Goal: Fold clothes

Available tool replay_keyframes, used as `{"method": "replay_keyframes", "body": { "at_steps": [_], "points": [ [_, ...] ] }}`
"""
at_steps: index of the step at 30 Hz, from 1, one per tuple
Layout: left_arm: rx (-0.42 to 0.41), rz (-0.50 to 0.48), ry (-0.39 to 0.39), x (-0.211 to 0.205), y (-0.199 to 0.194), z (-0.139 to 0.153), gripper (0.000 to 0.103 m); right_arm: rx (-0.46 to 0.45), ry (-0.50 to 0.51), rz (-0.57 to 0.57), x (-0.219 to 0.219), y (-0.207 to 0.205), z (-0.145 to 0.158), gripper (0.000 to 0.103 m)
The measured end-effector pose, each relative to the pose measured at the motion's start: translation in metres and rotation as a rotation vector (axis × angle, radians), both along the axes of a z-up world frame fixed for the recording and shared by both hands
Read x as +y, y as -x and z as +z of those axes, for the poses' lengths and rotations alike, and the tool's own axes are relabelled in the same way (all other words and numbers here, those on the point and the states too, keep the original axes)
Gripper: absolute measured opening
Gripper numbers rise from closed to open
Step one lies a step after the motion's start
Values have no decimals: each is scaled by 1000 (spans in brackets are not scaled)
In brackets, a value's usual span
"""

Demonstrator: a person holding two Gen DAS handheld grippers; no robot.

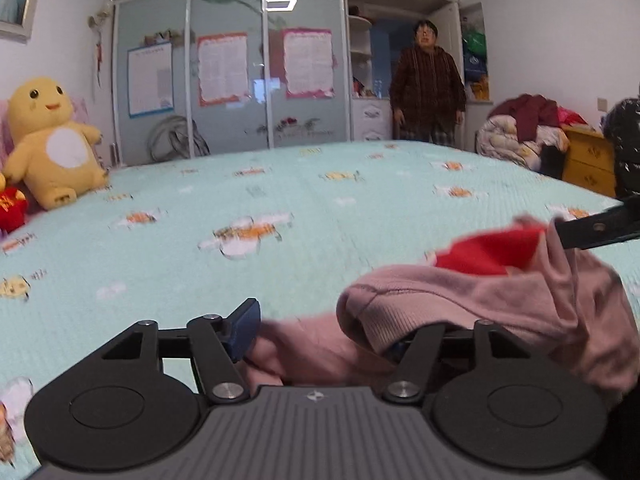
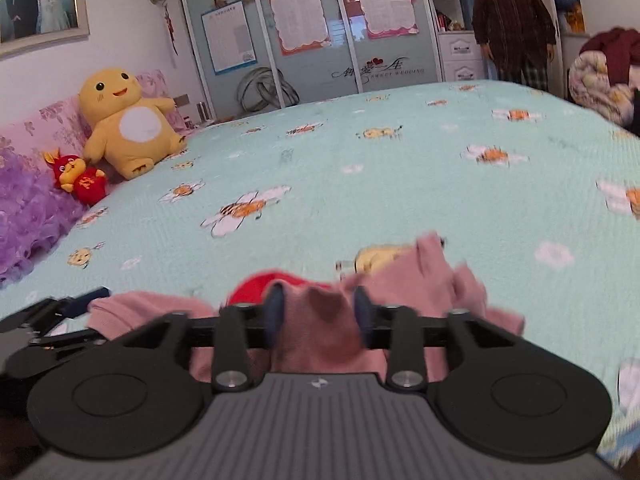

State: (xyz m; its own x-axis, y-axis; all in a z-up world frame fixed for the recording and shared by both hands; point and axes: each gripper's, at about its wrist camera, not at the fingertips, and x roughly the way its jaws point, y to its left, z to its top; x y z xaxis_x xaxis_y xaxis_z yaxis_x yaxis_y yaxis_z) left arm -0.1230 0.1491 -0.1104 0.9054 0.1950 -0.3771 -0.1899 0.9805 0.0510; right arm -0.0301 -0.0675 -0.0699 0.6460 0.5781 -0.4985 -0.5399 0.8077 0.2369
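Two grippers over a pink garment (image 1: pixel 460 292) bunched on the near edge of the bed (image 1: pixel 280 208); left gripper (image 1: pixel 320 336) jaws apart, cloth draped over one finger; right gripper (image 2: pixel 318 312) jaws parted with pink fabric between, grip unclear, blurred

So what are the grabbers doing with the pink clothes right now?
Left gripper open, right gripper open, pink garment bunched between both. Nothing blocking on the bed.

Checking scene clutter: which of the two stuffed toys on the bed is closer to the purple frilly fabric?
The small red toy, beside the purple fabric; the big yellow plush sits farther along.
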Motion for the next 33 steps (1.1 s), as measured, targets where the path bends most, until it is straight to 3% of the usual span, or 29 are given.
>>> {"method": "replay_keyframes", "body": {
  "at_steps": [1, 3, 8, 9, 11, 12, 18, 20, 21, 25, 27, 30, 33],
  "points": [
    [0, -11, 0, -3, 1, -1, 68, 5, -3, 8, -6, 9, -6, 63],
    [-9, -22, -11, -3, 1, 3, 70, 1, 38, 48, -10, 27, -19, 68],
    [-20, -40, -30, -7, 3, 9, 73, -82, 163, 46, 7, 33, -36, 67],
    [-18, -42, -37, -9, 4, 8, 73, -81, 158, 39, 8, 26, -35, 64],
    [-12, -46, -47, -10, 5, 5, 75, -81, 186, 16, 10, 13, -32, 14],
    [-6, -46, -51, -11, 6, 3, 75, -82, 180, 0, 8, 7, -28, 3],
    [-16, -66, -68, -21, 10, 2, 75, -169, 41, -124, -19, -23, 31, 3],
    [-21, -73, -78, -25, 12, 3, 75, -191, 23, -133, -24, -24, 45, 5],
    [-16, -76, -93, -27, 11, 1, 75, -188, 33, -129, -25, -23, 45, 11],
    [20, -100, -123, -31, 10, -10, 75, -162, 97, -100, -27, -5, 17, 49],
    [33, -112, -151, -35, 9, -13, 75, -147, 113, -83, -29, 9, -4, 62],
    [40, -133, -183, -42, 8, -15, 75, -141, 165, -50, -23, 25, -31, 64],
    [53, -149, -212, -46, 7, -19, 76, -224, 280, -27, -5, 32, -40, 65]
  ]
}}
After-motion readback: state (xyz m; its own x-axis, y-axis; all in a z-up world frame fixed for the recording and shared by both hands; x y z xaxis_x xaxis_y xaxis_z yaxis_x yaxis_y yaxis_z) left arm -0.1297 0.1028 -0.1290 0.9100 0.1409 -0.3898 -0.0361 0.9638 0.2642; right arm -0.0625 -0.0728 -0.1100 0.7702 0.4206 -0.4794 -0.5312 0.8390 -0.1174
